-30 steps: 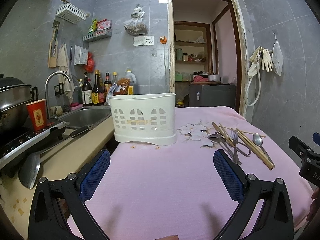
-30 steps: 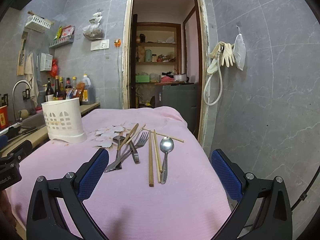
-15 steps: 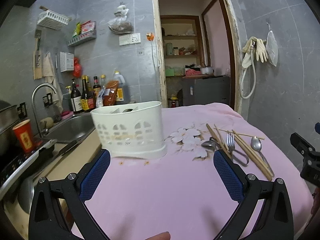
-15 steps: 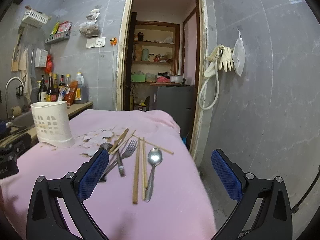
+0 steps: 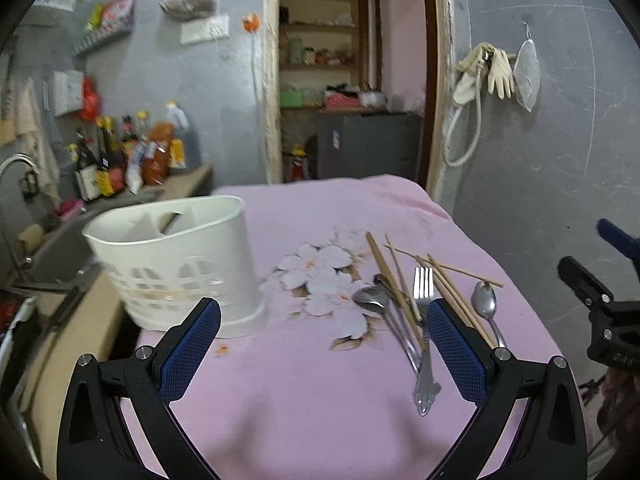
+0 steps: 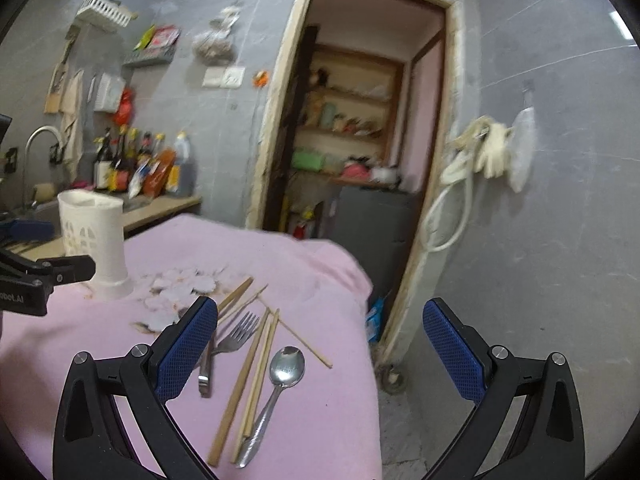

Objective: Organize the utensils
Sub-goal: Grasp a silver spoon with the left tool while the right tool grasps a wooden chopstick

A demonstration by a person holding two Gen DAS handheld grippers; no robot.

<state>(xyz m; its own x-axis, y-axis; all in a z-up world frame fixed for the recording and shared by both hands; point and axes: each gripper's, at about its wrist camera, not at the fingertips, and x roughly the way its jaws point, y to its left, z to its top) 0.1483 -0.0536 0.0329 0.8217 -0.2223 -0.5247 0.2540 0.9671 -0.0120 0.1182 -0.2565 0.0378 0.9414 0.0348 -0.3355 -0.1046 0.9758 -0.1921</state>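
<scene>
The left gripper (image 5: 323,344) hangs above the table with its blue-padded fingers (image 5: 188,350) spread wide and nothing between them; the right gripper (image 6: 320,346) is likewise wide open and empty, its left finger over the near end of the cutlery and its right finger out past the table edge, over the floor.

The pink tablecloth (image 5: 320,420) with a white flower print (image 5: 324,276) covers the table. At its left side, next to the counter, stands the white plastic utensil caddy (image 5: 176,264), upright, with pierced lower walls and inner dividers; whether anything sits inside cannot be told.

The utensils lie loose on the cloth to the right of the flower print, well apart from the caddy. Wooden chopsticks (image 6: 244,380) lie in a rough fan, two side by side and others crossing at angles, one thin stick (image 6: 296,336) slanting away across the rest. A fork (image 5: 423,320) lies among them, tines pointing away from the left gripper. A large spoon (image 5: 370,300) rests just beside the fork, touching the chopsticks, and a smaller spoon (image 6: 276,384) lies on the far right of the group, bowl up.
</scene>
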